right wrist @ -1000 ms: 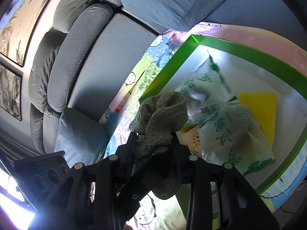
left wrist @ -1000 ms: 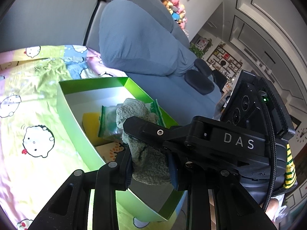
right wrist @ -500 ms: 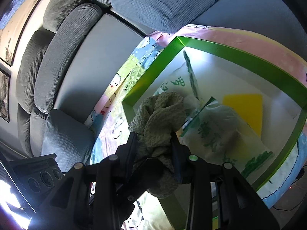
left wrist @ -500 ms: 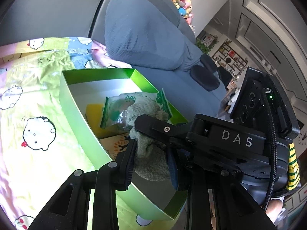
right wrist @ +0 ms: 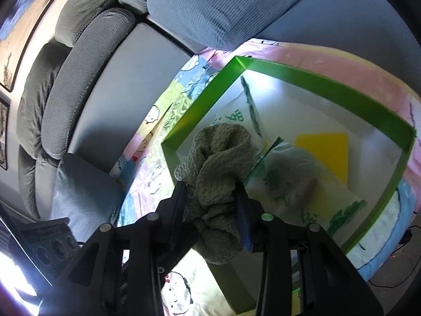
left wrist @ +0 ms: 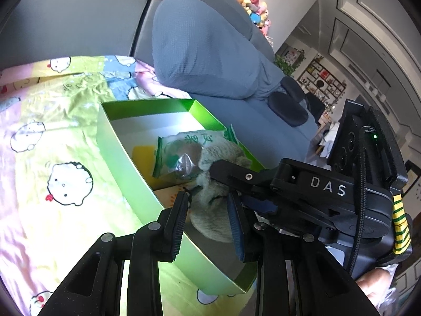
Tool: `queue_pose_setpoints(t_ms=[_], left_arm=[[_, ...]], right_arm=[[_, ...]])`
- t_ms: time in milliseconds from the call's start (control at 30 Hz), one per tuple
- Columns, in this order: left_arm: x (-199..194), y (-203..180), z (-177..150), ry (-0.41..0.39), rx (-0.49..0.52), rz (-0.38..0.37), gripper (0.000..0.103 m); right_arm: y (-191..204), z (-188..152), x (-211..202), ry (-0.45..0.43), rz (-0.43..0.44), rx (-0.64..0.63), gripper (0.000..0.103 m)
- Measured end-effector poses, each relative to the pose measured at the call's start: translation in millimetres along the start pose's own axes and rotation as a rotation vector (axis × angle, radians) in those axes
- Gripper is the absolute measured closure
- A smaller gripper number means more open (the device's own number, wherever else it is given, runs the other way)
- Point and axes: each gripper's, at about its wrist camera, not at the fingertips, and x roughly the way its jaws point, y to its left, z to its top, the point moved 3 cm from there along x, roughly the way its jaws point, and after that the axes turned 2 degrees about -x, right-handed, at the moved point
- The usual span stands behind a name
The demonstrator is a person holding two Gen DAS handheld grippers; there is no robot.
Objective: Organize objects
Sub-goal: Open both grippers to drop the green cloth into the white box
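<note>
A grey-green waffle cloth [left wrist: 210, 210] hangs bunched over the near corner of a green open box [left wrist: 123, 155]. Both grippers have it between their pads. My left gripper [left wrist: 208, 214] is shut on its lower part. My right gripper [left wrist: 205, 179] reaches in from the right and crosses just above. In the right wrist view the cloth [right wrist: 221, 152] fills the right gripper [right wrist: 210, 192], whose jaws are opening while the pads still touch it. Inside the box [right wrist: 315, 89] lie a green-printed plastic bag [right wrist: 289, 184] and a yellow card [right wrist: 323, 147].
The box stands on a cartoon-print sheet [left wrist: 52, 137] spread over a grey sofa. A blue cushion [left wrist: 205, 47] rises behind the box, with a second one [right wrist: 84, 194] to the side. A person's hand [left wrist: 376, 284] shows at the lower right.
Both grippers have tilted down and brought the cloth lower, from above the box rim to beside the plastic bag. The right jaws have spread slightly.
</note>
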Motion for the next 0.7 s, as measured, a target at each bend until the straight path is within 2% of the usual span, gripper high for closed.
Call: queue_pose_setpoints(t_ms=[333,567,700], left_arm=[[-17,-5,5,-0.033,0.02,0.007,0.072],[-28,-7,10,-0.064,0.036,0.01,0.065],[-33,-6,13,-0.086,0.044,0.029,0.057]], right_arm=[[8,0,-24,-0.085,-0.056,-0.034,0.058],[18,-2,-37,-0.129,-0.064,-0.066,0.05],[22,-3,-43,-0.157,-0.085,-0.082,0.042]])
